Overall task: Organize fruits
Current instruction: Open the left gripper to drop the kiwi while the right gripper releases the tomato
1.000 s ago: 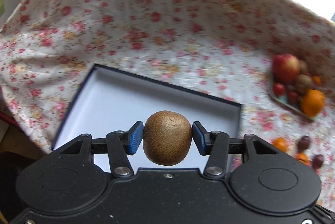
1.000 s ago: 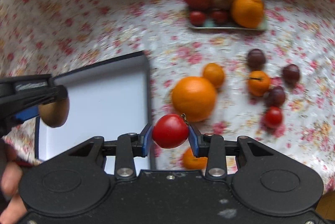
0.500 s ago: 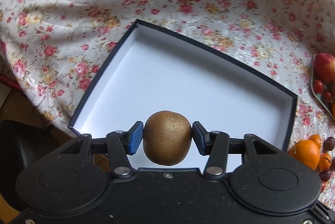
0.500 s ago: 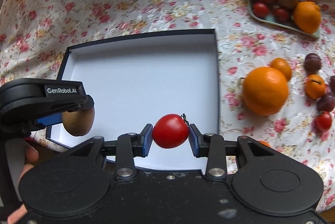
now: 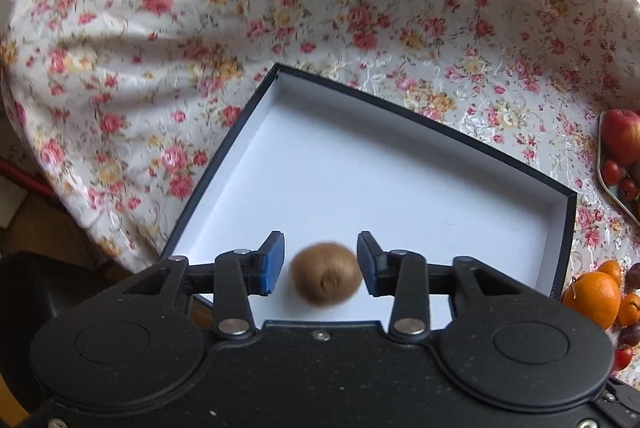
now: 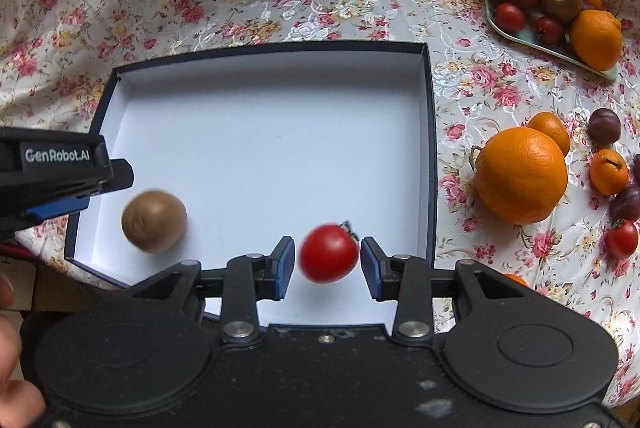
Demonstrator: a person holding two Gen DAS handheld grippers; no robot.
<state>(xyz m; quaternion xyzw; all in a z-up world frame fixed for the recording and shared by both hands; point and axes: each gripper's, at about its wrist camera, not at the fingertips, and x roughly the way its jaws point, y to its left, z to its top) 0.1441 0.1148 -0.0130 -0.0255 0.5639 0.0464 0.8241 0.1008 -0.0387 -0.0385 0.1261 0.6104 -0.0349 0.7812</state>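
From my left wrist camera, my left gripper (image 5: 320,264) stood spread, its blue pads clear of the kiwi (image 5: 326,278) on both sides. The kiwi was blurred between them, over the near end of the white-floored box (image 5: 420,132); I judged it was dropping, though I could not tell whether it had touched the floor. So the step in hand was the release into the box. At the right edge I counted, on the tray (image 5: 616,198), one apple (image 5: 622,134) and two small tomatoes. Below it, loose fruit lay on the flowered cloth (image 5: 200,28), cut off by the frame, so I left it uncounted here.

From my right wrist camera, my right gripper (image 6: 328,266) was likewise spread, with the tomato (image 6: 329,259) blurred between the pads and touching neither, above the box's near right part. The kiwi showed to its left, below the tip of my left gripper. In the box I counted one kiwi and one tomato. The tray held one apple, two kiwis, two tomatoes, one orange and a smaller orange fruit behind. Loose on the cloth were one big orange (image 6: 520,174), two small ones plus a sliver by my gripper, three plums and one tomato.

Next, I judged, both grippers needed lifting clear and going for the loose fruit on the right.
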